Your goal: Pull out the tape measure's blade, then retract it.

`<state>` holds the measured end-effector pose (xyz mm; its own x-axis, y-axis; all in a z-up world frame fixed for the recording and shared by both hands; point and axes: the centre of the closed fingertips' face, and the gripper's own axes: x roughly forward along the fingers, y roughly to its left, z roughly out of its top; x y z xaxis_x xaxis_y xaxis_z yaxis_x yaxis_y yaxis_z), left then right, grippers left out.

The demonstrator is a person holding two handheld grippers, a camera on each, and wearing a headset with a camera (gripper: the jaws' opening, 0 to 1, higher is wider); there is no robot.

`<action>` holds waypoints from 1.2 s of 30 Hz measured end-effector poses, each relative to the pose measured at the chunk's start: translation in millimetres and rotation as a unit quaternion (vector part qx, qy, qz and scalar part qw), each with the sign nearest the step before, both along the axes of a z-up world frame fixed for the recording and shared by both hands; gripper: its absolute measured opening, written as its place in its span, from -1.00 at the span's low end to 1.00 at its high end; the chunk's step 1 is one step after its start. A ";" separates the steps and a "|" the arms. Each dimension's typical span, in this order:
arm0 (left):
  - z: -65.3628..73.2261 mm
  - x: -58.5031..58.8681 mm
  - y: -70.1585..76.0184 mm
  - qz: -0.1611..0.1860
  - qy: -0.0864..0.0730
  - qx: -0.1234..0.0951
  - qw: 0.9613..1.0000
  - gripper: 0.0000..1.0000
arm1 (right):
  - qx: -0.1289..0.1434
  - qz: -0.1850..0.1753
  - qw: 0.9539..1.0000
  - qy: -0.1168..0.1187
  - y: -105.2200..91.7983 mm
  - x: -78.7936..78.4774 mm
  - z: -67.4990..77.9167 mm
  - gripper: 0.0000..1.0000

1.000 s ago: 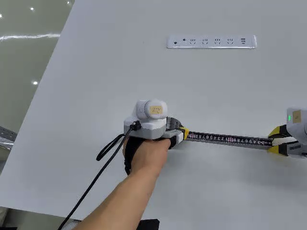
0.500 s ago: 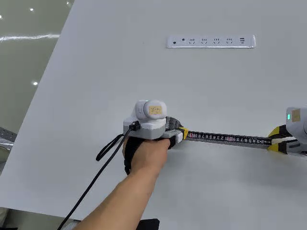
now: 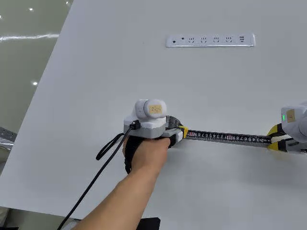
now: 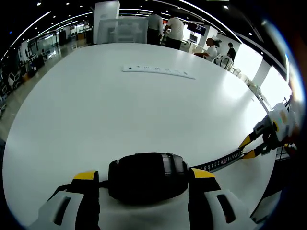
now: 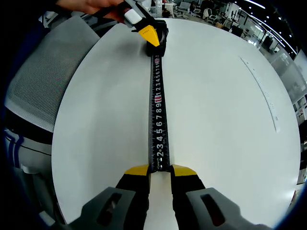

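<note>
Nearest the person, a bare hand (image 3: 146, 155) is seen around the left gripper (image 3: 175, 134), whose yellow-tipped jaws are clamped on either flank of the black, round, ribbed tape measure case (image 4: 146, 179). A black cable (image 3: 96, 179) trails from this gripper toward 7 o'clock. The case is held low on the matt white tabletop (image 3: 144, 72), near its front edge; whether it touches the surface cannot be told. From the case, the black blade with white numerals and one red mark (image 3: 228, 138) runs out straight and flat toward 3 o'clock, close over the tabletop. Its free end is pinched between the yellow tips of the right gripper (image 5: 159, 170), well apart from the case. Judged from this, the pull-out is done or close to done, since a long run of blade is exposed. The retraction is judged not yet begun, and both grasps look needed for it to be let back under control. Far off at 12 o'clock, a long white power strip (image 3: 210, 40) lies untouched.
</note>
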<state>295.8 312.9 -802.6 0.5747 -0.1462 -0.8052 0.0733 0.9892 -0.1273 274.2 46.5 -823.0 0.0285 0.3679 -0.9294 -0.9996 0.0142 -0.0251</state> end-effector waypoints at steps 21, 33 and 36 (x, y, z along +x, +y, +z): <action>3.1 0.6 -6.3 -0.008 -0.015 -0.003 1.000 0.27 | 0.001 0.006 1.000 -0.002 0.6 -0.7 1.0 -0.76; 3.9 0.6 -6.6 -0.019 -0.029 0.001 0.999 0.22 | 0.007 0.005 1.000 0.002 0.6 -0.7 1.2 -0.78; 3.8 0.8 -6.5 -0.021 -0.032 0.003 0.999 0.21 | 0.007 0.004 1.000 0.001 0.8 -0.7 1.3 -0.78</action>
